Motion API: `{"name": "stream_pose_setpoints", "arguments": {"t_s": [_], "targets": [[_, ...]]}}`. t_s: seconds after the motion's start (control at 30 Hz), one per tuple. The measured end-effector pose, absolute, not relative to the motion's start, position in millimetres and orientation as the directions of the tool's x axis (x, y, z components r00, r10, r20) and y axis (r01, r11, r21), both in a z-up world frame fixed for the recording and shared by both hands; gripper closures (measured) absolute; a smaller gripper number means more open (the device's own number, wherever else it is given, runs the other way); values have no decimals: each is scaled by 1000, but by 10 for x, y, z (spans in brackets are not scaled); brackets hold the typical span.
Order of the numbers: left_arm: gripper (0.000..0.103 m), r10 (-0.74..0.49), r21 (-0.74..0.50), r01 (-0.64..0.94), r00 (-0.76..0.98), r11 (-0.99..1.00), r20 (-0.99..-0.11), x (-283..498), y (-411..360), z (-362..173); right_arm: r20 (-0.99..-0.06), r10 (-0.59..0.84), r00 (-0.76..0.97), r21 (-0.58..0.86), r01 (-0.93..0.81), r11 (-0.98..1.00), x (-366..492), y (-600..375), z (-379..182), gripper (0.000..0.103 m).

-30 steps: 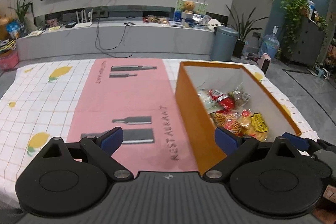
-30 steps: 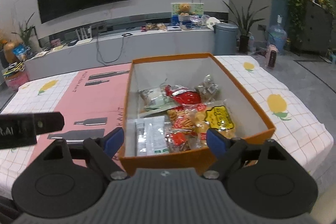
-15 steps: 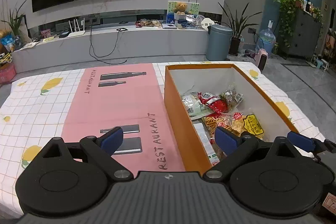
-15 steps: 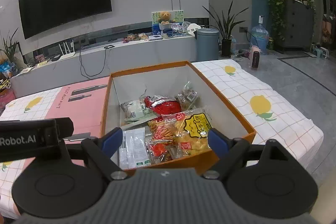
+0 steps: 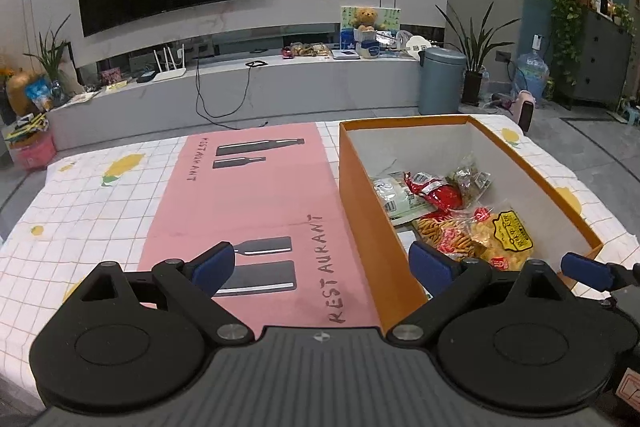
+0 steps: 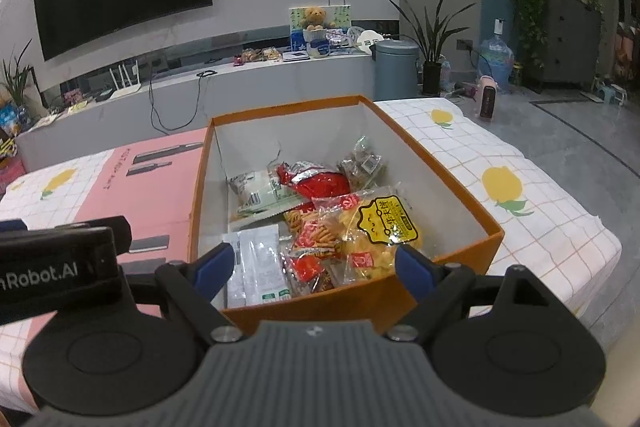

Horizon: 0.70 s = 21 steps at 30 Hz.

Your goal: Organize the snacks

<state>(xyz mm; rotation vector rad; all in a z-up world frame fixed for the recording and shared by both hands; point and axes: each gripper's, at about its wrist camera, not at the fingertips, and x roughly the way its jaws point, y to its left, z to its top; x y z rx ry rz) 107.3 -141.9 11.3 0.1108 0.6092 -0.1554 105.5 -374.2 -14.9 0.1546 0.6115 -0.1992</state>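
Both tools stand wide and hold nothing: right gripper (image 6: 310, 269) hangs over the box's near end, left gripper (image 5: 320, 265) astride its left wall. Snack packets (image 6: 320, 223) lie heaped in the orange box (image 6: 460, 187). They look light, crinkly and slippery; pinch a sealed edge, since the chips would crush.

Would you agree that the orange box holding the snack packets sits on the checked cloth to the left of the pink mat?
Not quite: the orange box of snack packets sits to the right of the pink mat, not the left, as the left wrist view shows. It does rest on the checked cloth.
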Motion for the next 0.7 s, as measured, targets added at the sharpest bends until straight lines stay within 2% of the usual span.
{"name": "stream_pose_setpoints", "arguments": {"t_s": [0.13,0.7], "targets": [[0,-125,27,172,805,985,-580,1072,-1399,106,-581,-134,803,101,235,967,1060,-3744,-173,18],[0,-109,36,163,791,986,-602,1090,-1356,79,-582,-141,801,62,216,974,1080,-3683,-196,18]]}}
